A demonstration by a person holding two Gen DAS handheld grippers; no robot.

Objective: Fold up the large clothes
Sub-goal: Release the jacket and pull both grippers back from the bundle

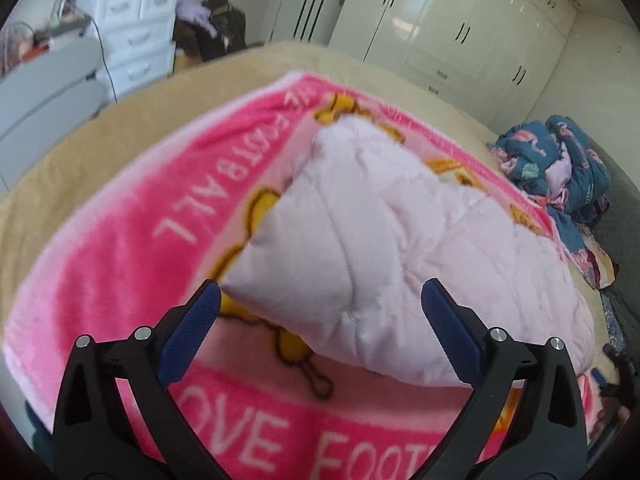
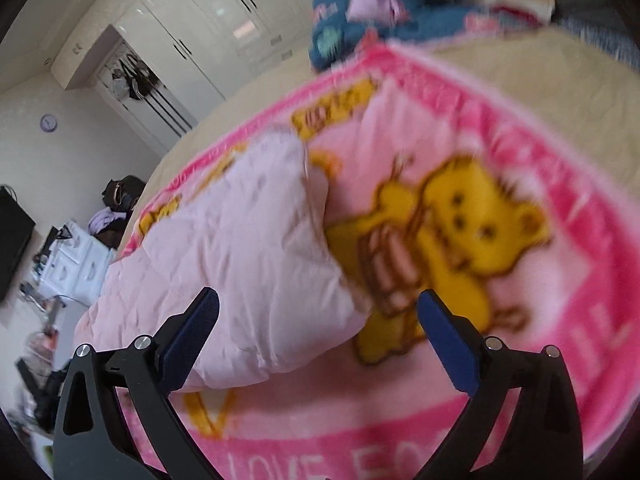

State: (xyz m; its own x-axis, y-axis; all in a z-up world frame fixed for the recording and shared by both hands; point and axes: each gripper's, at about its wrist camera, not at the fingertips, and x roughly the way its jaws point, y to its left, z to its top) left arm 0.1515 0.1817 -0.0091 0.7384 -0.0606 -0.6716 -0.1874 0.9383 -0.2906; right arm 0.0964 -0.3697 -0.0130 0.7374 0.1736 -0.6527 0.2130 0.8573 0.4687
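A pale pink quilted garment [image 1: 400, 248] lies bunched and partly folded on a pink blanket with yellow bears [image 1: 120, 232] spread over the bed. My left gripper [image 1: 320, 296] is open, hovering just above the garment's near left corner, holding nothing. In the right wrist view the same garment [image 2: 240, 248] lies left of center on the blanket [image 2: 520, 300]. My right gripper [image 2: 318, 302] is open and empty above the garment's near right edge.
A pile of blue patterned clothes [image 1: 560, 160] sits at the bed's far right; it also shows in the right wrist view [image 2: 360, 12]. White wardrobes [image 1: 460, 28] line the far wall. A white drawer unit [image 1: 132, 36] and dark clothes [image 1: 212, 28] stand beyond the tan bed [image 1: 160, 100].
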